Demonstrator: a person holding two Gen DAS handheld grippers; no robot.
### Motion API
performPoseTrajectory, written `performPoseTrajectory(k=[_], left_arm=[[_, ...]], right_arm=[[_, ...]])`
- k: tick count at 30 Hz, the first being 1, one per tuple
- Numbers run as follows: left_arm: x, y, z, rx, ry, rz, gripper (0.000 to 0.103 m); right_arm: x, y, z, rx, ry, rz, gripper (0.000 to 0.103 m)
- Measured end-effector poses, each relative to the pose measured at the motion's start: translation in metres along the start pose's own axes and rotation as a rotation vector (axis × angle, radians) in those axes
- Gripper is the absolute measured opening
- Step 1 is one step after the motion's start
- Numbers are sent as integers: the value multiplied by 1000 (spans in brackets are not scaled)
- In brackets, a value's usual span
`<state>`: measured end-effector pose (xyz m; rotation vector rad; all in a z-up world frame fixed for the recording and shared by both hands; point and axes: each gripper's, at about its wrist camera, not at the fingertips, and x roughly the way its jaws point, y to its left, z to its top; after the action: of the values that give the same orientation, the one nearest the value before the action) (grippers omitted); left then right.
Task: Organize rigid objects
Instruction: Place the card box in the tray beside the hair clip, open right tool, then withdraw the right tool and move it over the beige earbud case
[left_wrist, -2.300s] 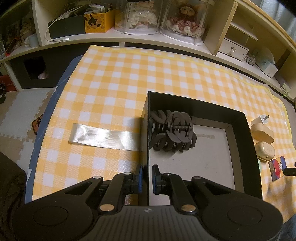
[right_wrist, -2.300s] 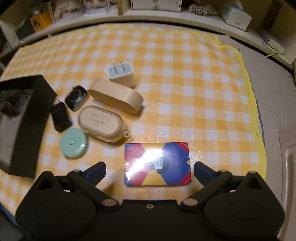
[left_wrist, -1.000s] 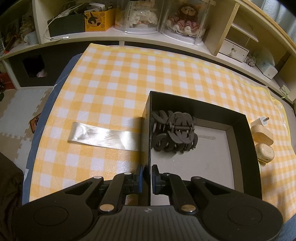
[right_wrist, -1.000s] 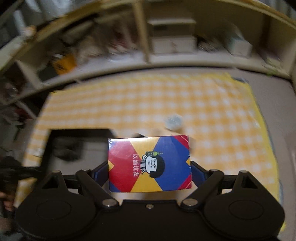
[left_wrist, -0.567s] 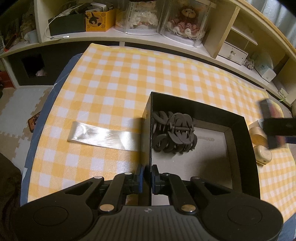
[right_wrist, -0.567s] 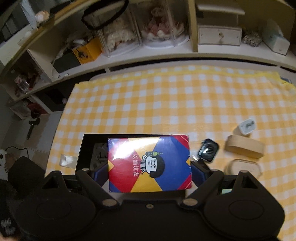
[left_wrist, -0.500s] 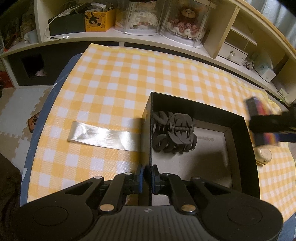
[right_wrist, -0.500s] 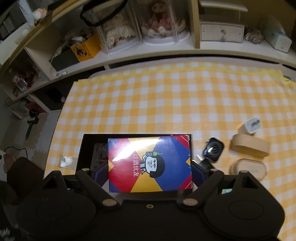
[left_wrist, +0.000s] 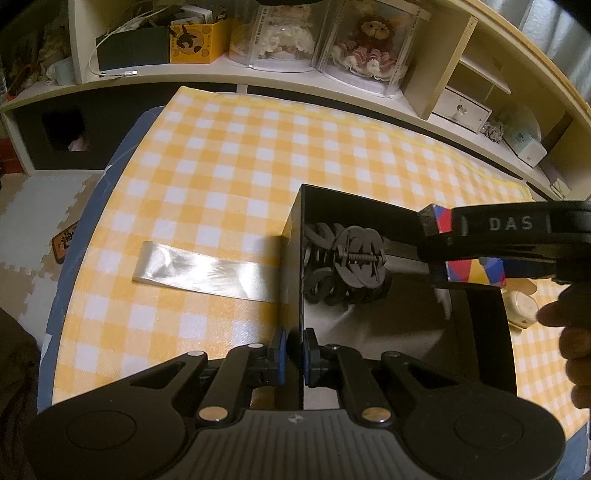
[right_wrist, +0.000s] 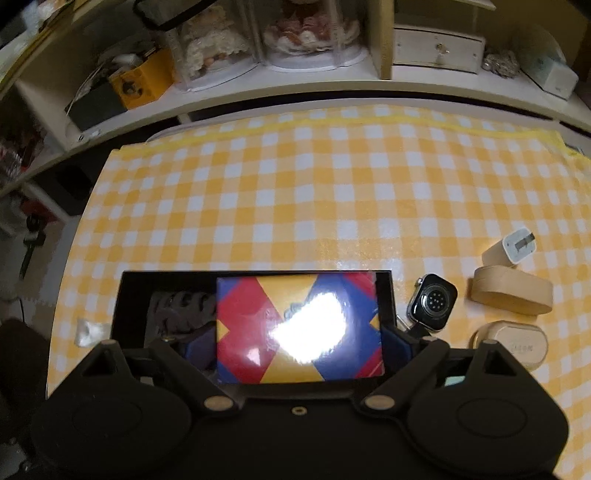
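My left gripper (left_wrist: 293, 350) is clamped on the box (left_wrist: 295, 236) wall, steadying it. My right gripper (right_wrist: 298, 345) grips the card pack (right_wrist: 299, 328) by its 2 short ends, over the box beside the hair clip (left_wrist: 347, 266). The pack looks light, stiff and glossy, probably slippery.

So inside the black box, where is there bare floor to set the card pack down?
The black box has bare grey floor on its near and right part, between the hair claw and the right wall. The claw fills the far left corner. The left gripper pinches the near left wall. The card pack hangs above.
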<state>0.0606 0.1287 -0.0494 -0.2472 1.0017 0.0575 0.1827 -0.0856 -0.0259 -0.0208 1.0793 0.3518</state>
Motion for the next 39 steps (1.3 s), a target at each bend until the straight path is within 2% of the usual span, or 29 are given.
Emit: performPoseTrajectory(k=[3,9,12,17,19,22,25,28,33,39], left_arm=[[0,0,-1,-1,-1,0,10],[0,2,-1,-5,0,-2,10],[-1,2,-1,-3,0,-1,10],[0,1,0,-2,0,2,10],[0,1,0,0,-1,3,10],[0,0,0,0,0,4,10],[0,1,-1,-2,1,2,10],[0,1,-1,-1,1,2,10],[0,1,-1,-4,2,1,10],[0,1,-2,0,1,6,9]], right_arm=[[-1,-7,-2,26,-2,37,96],[-19,-12,-8,-1,-17,73,94],[-23,-15,-17,-18,13,84,83],[-15,-10,-39,-57,82,115,51],[-8,-6,-44,-60,111,118,42],[2,-3,-49,-58,138,107,37],[-1,-3,-50,-62,126,115,37],[-17,-5,-46,-85,77,122,38],[-50,-9,-40,-105,-8,144,49],[-87,-22,-39,-128,-107,137,68]])
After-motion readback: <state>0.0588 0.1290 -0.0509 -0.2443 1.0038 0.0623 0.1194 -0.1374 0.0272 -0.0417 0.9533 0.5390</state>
